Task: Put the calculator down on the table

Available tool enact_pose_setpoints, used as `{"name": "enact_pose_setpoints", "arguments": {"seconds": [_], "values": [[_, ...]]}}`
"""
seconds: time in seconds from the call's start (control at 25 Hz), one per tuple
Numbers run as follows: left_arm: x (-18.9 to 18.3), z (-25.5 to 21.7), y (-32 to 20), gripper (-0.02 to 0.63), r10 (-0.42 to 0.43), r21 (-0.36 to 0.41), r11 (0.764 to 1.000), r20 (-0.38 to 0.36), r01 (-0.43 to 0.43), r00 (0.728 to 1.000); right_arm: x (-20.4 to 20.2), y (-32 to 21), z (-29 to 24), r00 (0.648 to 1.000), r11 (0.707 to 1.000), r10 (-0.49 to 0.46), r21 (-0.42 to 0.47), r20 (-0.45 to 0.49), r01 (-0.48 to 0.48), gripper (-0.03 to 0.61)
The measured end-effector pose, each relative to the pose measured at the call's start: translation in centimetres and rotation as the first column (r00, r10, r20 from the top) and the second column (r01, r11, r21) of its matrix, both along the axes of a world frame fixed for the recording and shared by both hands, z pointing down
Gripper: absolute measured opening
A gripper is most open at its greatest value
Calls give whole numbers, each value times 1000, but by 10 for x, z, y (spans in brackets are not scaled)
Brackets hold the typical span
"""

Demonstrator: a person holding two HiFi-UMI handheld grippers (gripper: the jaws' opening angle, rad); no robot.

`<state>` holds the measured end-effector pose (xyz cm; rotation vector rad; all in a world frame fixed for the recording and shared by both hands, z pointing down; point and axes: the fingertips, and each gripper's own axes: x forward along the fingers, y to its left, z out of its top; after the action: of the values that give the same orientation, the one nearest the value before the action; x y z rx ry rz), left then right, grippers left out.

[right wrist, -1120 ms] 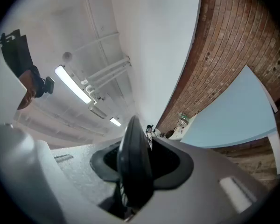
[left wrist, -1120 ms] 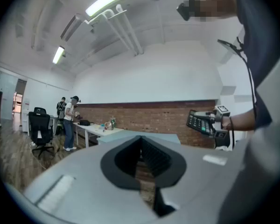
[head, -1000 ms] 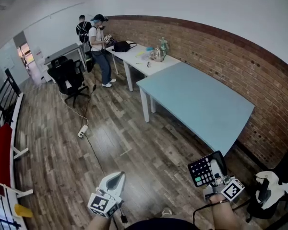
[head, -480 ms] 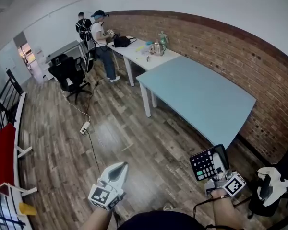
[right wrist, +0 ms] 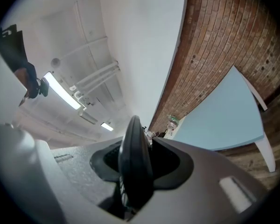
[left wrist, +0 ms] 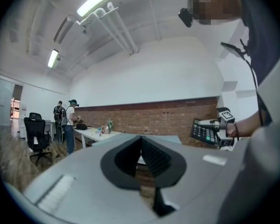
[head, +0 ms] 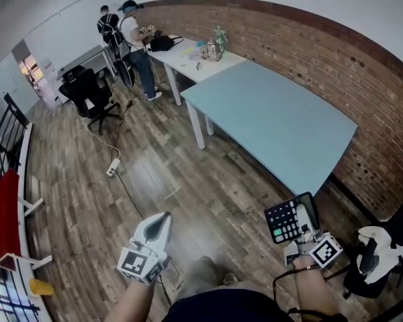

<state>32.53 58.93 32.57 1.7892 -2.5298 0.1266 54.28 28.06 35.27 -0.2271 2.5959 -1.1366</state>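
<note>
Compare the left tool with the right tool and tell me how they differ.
The right tool is clamped on the calculator, its jaws held apart by it; the left tool holds nothing, jaws together. The right tool is near the corner of the blue table; the left tool is farther off, over open wood floor. Both are above the floor, short of the table.

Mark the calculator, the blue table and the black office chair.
calculator (head: 284, 220): head view, on its keypad.
blue table (head: 269, 119): head view, bare middle of its top.
black office chair (head: 87, 90): head view, on its backrest.
</note>
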Motion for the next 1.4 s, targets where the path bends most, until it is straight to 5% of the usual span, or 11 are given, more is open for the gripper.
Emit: {"name": "enact_pose_setpoints", "arguments": {"seconds": [0.52, 1.4], "values": [[-37, 16, -71, -14, 103, -3, 995, -29, -103, 994, -33, -39, 11, 997, 998, 60, -18, -49, -61, 133], [-191, 19, -140, -12, 255, 21, 967, -43, -254, 966, -171, -72, -6, 982, 989, 148, 13, -115, -148, 133]]}}
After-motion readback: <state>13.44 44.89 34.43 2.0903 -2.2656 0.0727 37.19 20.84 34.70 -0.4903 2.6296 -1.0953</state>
